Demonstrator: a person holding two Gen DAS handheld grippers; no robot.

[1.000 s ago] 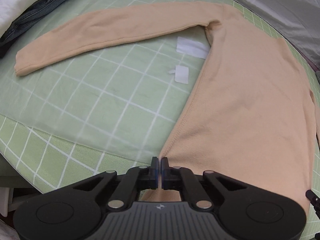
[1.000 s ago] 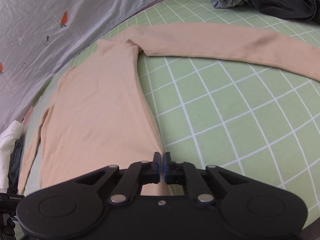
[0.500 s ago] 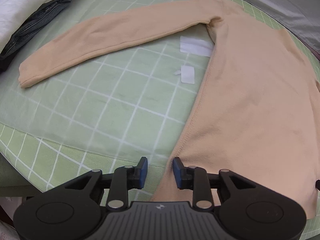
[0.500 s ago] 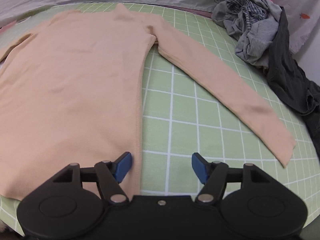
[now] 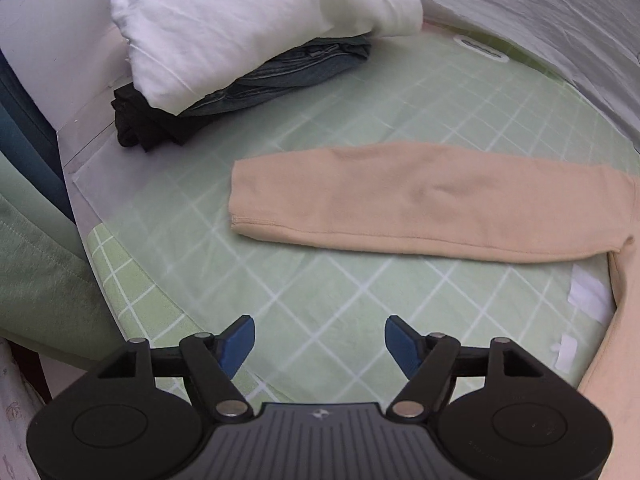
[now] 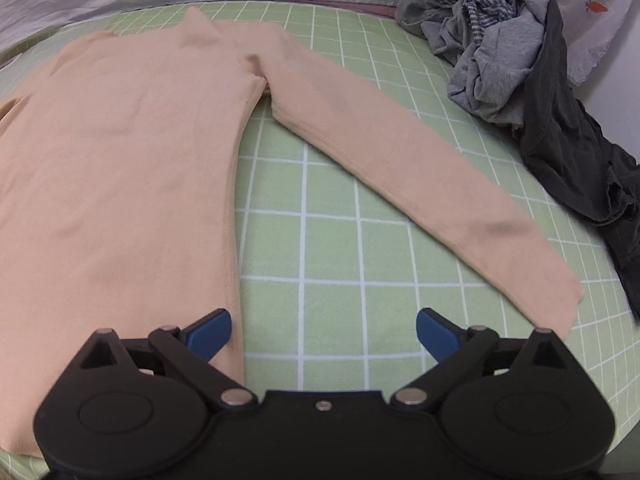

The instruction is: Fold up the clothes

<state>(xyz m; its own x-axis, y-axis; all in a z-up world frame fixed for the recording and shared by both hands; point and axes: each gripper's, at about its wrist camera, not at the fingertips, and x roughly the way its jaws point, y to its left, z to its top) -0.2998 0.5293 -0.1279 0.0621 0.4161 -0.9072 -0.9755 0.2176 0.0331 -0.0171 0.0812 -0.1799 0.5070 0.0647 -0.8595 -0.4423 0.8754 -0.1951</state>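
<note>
A beige long-sleeved top [image 6: 120, 168] lies flat on the green checked cover, both sleeves spread out. In the right wrist view its right sleeve [image 6: 420, 184] runs down to the right. My right gripper [image 6: 324, 330] hovers over the bare cover between body and sleeve, jaws still opening, nothing between them. In the left wrist view the other sleeve [image 5: 420, 200] lies across the middle, cuff to the left. My left gripper [image 5: 320, 338] hangs above the cover just below that sleeve, jaws still opening and empty.
A stack of folded clothes, white top [image 5: 248, 28] on jeans [image 5: 296, 68] and a black garment [image 5: 148, 128], sits at the far left. A heap of unfolded grey and dark clothes [image 6: 520, 60] lies at the far right. The bed edge [image 5: 132, 292] is close on the left.
Both grippers let go of the top's hem and opened. The left swung left toward the left sleeve and folded stack; the right turned toward the right sleeve.
</note>
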